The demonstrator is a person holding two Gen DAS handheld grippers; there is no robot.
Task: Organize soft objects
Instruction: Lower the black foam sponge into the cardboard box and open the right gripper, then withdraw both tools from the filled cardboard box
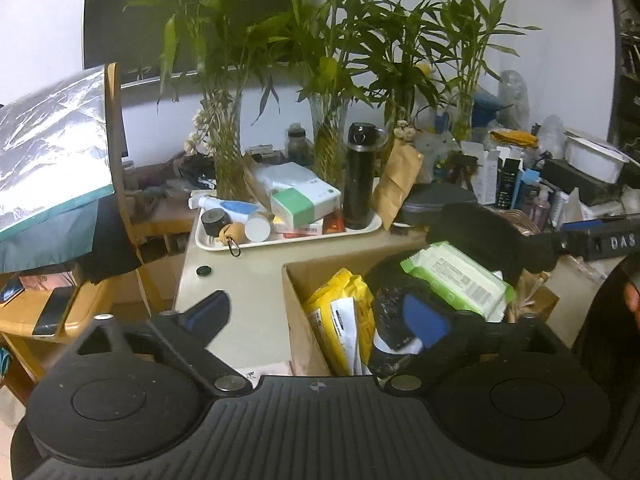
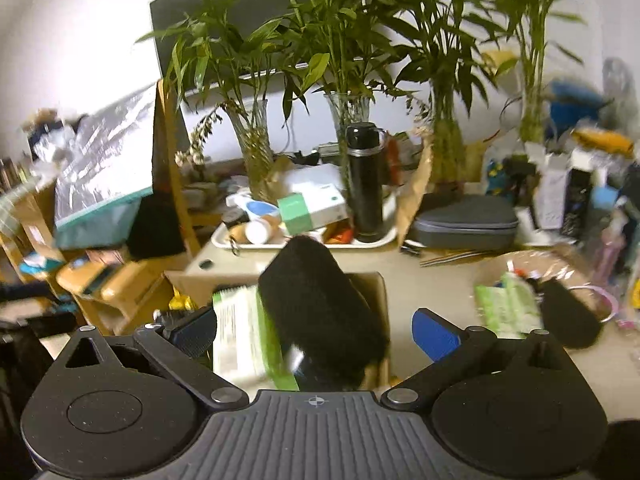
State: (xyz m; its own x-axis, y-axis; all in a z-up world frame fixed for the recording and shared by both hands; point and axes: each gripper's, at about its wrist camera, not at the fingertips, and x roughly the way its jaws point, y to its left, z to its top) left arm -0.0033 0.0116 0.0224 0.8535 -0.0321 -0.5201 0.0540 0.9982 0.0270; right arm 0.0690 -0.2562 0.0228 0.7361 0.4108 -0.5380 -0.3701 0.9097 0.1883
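Above the cardboard box (image 1: pixel 298 320) rim, left gripper (image 1: pixel 320 316) and right gripper (image 2: pixel 316 334) jaws both released, holding nothing.

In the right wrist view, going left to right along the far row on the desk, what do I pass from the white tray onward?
White tray → green-and-white box → black flask → brown paper bag → grey zip case → white carton.

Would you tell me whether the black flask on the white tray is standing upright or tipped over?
Upright: the black flask stands on its base in the white tray, lid on top.
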